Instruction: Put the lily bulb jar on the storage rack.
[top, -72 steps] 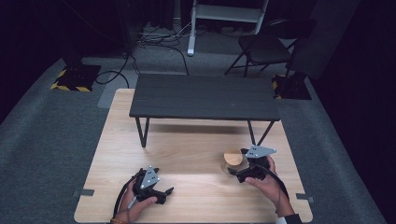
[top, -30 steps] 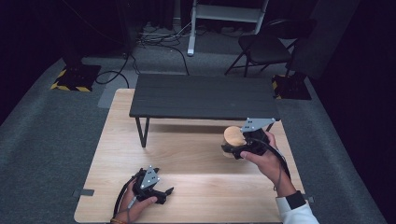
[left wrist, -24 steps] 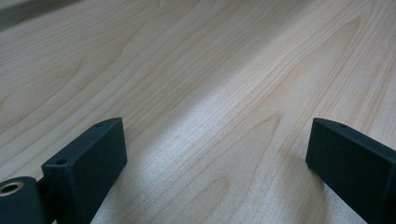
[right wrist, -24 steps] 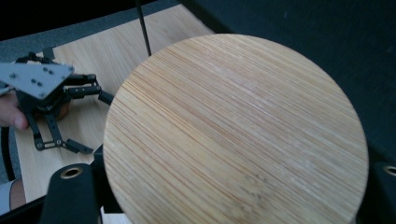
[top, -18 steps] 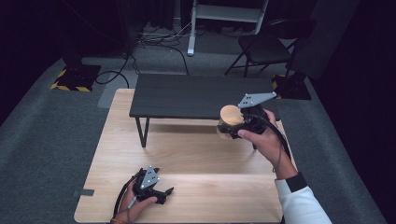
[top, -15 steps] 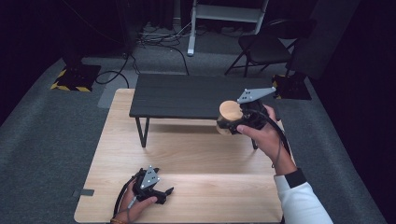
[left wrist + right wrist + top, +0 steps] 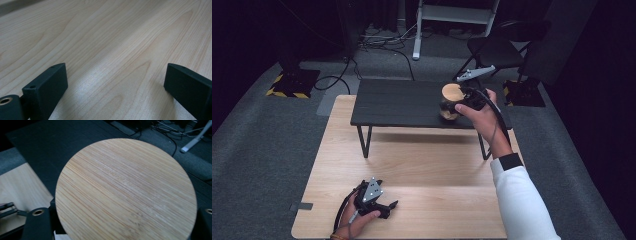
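Spreading under everything is the pale wooden table [image 7: 422, 165], and across its far edge stands a smaller black table [image 7: 402, 102] on thin legs. Next in size comes the jar with the round bamboo lid [image 7: 451, 101], pinched in the right tongs [image 7: 455, 105] over the right end of the black table's top, close to its near edge. Whether its base touches that top I cannot tell. The jar's long axis stands upright, and the tongs come at it from the right side, so that in the right gripper view the lid [image 7: 125, 190] lies directly ahead between the two jaws. The right hand is the one on it; any setting down probably turns on keeping that axis upright as it lowers. Smallest, the left tongs [image 7: 384, 207] rest near the pale table's near edge, well apart from the jar, spread wide on nothing.
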Demonstrator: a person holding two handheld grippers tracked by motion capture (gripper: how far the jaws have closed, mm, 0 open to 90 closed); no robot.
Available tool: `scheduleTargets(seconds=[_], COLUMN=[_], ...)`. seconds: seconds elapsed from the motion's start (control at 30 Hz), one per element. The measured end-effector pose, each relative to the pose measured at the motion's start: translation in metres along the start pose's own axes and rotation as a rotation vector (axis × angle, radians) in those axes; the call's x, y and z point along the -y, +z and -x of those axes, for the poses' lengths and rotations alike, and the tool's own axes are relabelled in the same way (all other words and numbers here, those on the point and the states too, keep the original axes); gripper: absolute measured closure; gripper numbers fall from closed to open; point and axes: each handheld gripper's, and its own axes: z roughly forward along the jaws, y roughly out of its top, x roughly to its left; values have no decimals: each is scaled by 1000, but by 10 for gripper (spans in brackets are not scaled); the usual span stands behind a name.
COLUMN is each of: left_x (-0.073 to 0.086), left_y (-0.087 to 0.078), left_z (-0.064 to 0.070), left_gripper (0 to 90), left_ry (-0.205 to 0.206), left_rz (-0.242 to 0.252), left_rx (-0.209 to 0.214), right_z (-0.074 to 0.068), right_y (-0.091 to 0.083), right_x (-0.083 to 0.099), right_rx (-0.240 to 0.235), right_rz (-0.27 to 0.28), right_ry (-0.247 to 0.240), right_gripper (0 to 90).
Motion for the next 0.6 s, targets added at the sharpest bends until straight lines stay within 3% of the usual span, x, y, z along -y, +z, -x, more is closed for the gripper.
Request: scheduleTargets(seconds=[0.1, 0.23, 0.4, 0.43, 0.47, 0.5, 0.6], left_x=[0, 0, 0, 0, 0, 0, 0], left_y=[0, 0, 0, 0, 0, 0, 0], left_z=[0, 0, 0, 0, 0, 0, 0], left_gripper=[50, 50, 51, 50, 50, 50, 51], left_ry=[0, 0, 1, 0, 0, 0, 0], left_rz=[0, 1, 1, 1, 1, 1, 1], left_rx=[0, -1, 0, 0, 0, 0, 0], right_z=[2, 3, 9, 9, 9, 5, -1], right_y=[10, 18, 23, 24, 24, 23, 12], right_x=[-1, -1, 10, 14, 14, 16, 25], right_rx=[22, 17, 2, 4, 4, 26, 62], right_rz=[-15, -26, 20, 38, 38, 56, 104], right_ry=[16, 24, 54, 39, 39, 34, 35], right_gripper=[245, 245, 242, 166, 166, 96, 56])
